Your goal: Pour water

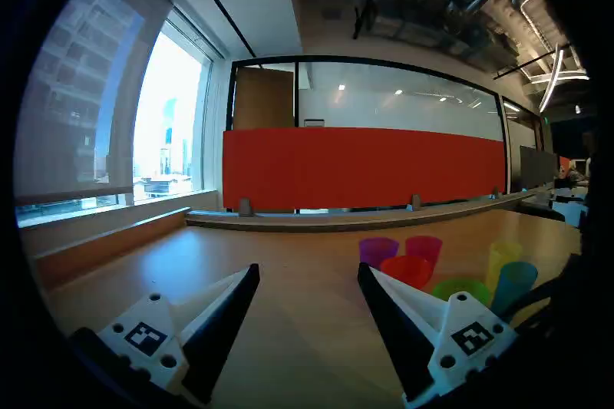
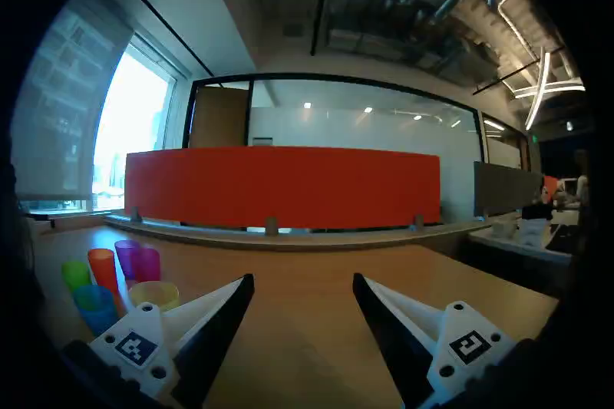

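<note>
Since both claws are spread wide with nothing between the fingers, it all comes down to where the cups sit. Left claw (image 1: 307,267) hovers low over the tabletop (image 1: 307,340), and the coloured cups (image 1: 424,248) stand off to its right, with the red cup (image 1: 405,269) peeking out just behind that side's finger. Right claw (image 2: 302,277) is gaping too, and from it the same bunch is off to the left, yellow cup (image 2: 153,294) closest to its finger. So the cups sit between the two claws, all upright, mouths up. My guess is the left one has the shorter reach, but it's close. Can't tell if any cup has water in it.
</note>
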